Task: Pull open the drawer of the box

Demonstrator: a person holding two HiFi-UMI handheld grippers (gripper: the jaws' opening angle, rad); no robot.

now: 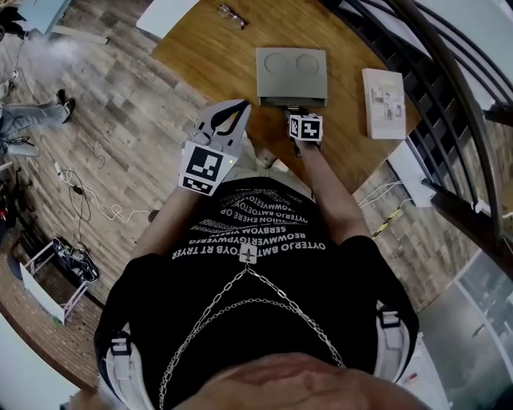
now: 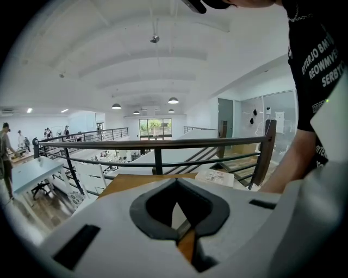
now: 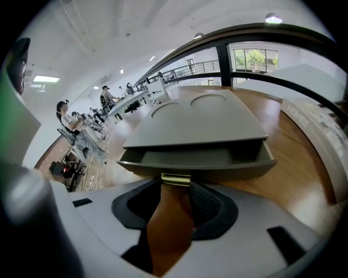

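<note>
A flat grey box [image 1: 291,72] lies on the round wooden table [image 1: 200,48]; its top [image 3: 201,122] has two round dents. Its drawer [image 3: 198,160] stands pulled partly out toward me, and shows as a thin strip [image 1: 292,102] at the box's near side in the head view. My right gripper [image 3: 175,187] is at the drawer's front, its jaws shut on the small brass handle [image 3: 175,178]. That gripper [image 1: 296,112] sits right against the box. My left gripper [image 1: 239,106] hovers left of the box, shut and holding nothing; its tips [image 2: 176,182] point toward the railing.
A white book [image 1: 383,102] lies on the table right of the box, also seen at the edge of the right gripper view as a white book [image 3: 321,136]. Glasses [image 1: 232,15] rest at the far side. A dark railing [image 1: 449,96] runs behind the table's right edge.
</note>
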